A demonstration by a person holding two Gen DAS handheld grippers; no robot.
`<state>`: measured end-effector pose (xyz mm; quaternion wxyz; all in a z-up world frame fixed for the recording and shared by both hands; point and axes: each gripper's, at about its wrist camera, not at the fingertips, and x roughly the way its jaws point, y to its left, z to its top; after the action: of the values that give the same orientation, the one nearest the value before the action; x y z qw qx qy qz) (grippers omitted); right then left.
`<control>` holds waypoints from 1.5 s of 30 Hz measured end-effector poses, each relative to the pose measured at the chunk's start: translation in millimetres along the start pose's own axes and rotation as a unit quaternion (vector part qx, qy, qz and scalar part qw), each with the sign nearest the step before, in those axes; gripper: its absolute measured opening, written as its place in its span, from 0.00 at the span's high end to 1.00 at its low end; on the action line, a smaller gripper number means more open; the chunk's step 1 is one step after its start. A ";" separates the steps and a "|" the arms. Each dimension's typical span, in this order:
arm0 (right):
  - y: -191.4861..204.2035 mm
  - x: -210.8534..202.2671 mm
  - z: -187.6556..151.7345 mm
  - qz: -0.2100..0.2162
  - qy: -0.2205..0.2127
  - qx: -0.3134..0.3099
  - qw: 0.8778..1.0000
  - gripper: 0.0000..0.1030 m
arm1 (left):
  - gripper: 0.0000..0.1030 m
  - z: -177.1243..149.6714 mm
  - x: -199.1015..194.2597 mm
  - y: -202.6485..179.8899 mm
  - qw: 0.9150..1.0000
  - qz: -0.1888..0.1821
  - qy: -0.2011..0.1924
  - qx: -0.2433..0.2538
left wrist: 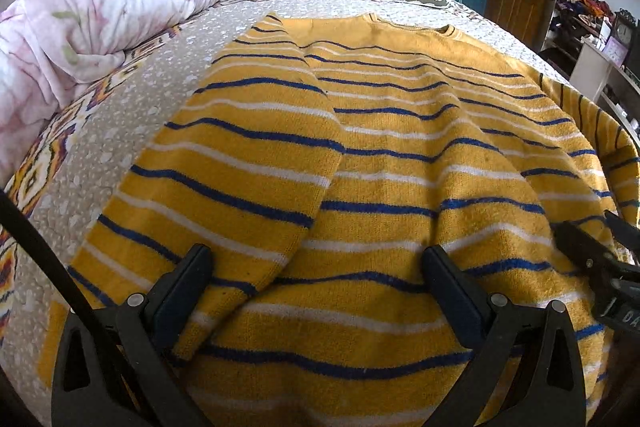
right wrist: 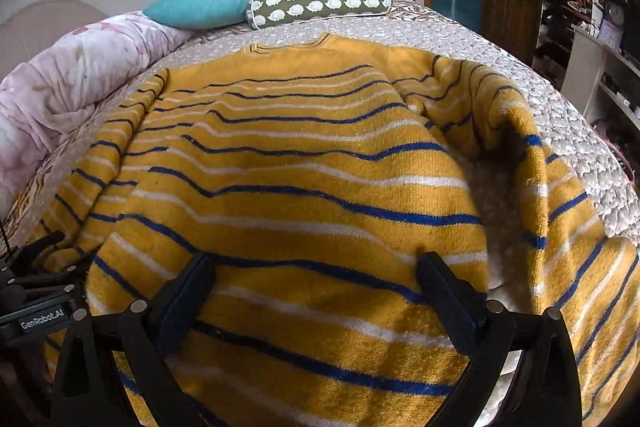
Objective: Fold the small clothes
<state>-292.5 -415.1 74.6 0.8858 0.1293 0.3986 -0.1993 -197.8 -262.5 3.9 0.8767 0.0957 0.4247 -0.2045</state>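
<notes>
The yellow striped knit sweater point(left wrist: 392, 163) lies spread on the bed point(left wrist: 132, 99), left sleeve folded across its body. Both the left gripper point(left wrist: 318, 291) and right gripper point(right wrist: 316, 287) hover with fingers spread apart, empty. Soft, thick and limp, it likely bunches; the hem corners look the best hold.

1. The sweater's point(left wrist: 380, 187) bottom hem ran off the lower edge in both of my wrist views.
2. Its right sleeve point(right wrist: 532, 163) stood up in a fold, hiding the bedspread point(right wrist: 580, 147) behind it.
3. Shelf clutter point(left wrist: 580, 7) at far right was too small and blurred to identify.
4. My right gripper point(left wrist: 600, 259) was cut off by the left view's edge, so I couldn't tell its jaw state there.
</notes>
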 end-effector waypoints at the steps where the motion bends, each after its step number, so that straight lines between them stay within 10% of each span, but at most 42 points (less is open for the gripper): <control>1: 1.7 1.9 -0.6 -0.008 0.001 -0.006 1.000 0.00 | 0.00 0.1 -0.1 0.1 1.000 0.000 0.000 0.000; 45: 8.4 12.4 -4.1 -0.046 0.002 -0.034 0.998 0.00 | 0.00 0.5 -2.9 1.3 1.000 0.002 0.003 -0.004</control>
<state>-283.9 -409.1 63.1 0.8789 0.0808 0.4120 -0.2262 -198.4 -260.6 6.5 0.8762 0.0937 0.4279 -0.2011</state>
